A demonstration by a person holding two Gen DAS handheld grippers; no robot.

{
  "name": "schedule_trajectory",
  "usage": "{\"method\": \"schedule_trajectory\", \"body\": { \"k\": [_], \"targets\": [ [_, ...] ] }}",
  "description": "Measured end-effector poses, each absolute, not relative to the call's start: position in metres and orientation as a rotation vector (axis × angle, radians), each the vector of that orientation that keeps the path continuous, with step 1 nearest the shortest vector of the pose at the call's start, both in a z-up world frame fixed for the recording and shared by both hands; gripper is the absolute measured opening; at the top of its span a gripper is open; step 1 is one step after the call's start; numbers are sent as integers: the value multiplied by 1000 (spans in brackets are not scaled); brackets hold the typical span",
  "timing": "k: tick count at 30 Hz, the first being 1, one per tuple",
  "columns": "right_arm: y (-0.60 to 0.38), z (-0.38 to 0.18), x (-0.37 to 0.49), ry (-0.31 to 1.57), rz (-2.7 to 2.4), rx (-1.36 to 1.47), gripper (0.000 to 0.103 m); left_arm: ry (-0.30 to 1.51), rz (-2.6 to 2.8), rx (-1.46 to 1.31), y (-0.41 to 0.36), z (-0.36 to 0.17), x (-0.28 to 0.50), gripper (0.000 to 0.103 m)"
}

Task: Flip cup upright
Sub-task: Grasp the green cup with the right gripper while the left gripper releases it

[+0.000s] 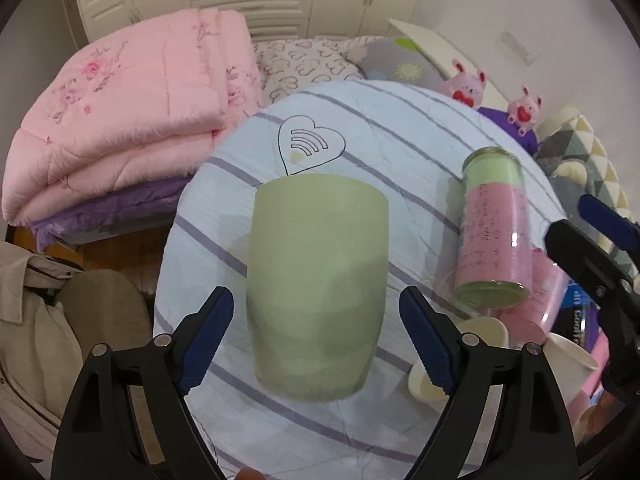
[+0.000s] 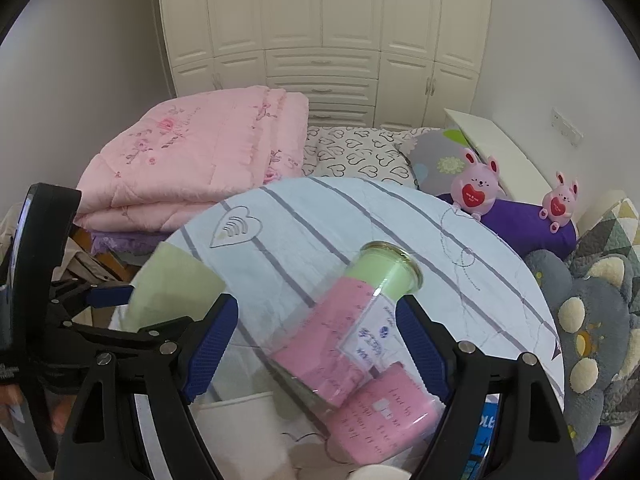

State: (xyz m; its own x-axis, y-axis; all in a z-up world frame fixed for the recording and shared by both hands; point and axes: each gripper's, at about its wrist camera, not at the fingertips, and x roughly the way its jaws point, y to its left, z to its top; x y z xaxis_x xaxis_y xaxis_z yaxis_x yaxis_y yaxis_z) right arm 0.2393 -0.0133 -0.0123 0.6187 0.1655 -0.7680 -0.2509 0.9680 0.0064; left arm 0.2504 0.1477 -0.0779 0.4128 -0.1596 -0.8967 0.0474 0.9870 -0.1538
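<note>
The left gripper (image 1: 316,340) is standing wide open, its blue pads either side of the green cup (image 1: 316,284) without touching it. The cup is sitting on the striped desk (image 1: 380,128), its closed end seemingly towards the camera. The right gripper (image 2: 316,344) is also gaping open, holding nothing, framing a clear jar (image 2: 360,320) of pink and green paper lying tilted just beside the cup.

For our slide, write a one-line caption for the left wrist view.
Open left gripper straddles a pale green cup on a striped round table, a tall glass bottle beside it.
</note>
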Motion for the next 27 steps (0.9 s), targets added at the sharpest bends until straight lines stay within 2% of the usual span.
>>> {"method": "schedule_trajectory", "body": {
  "k": [10, 14, 27],
  "targets": [
    [37, -15, 244, 1004, 337, -9, 83, 1090, -201, -205, 184, -69, 220, 89],
    [56, -32, 256, 1106, 394, 99, 83, 1090, -212, -217, 195, -71, 212, 93],
    [58, -91, 290, 1335, 352, 431, 82, 1112, -257, -220, 198, -84, 219, 94]
  ]
}}
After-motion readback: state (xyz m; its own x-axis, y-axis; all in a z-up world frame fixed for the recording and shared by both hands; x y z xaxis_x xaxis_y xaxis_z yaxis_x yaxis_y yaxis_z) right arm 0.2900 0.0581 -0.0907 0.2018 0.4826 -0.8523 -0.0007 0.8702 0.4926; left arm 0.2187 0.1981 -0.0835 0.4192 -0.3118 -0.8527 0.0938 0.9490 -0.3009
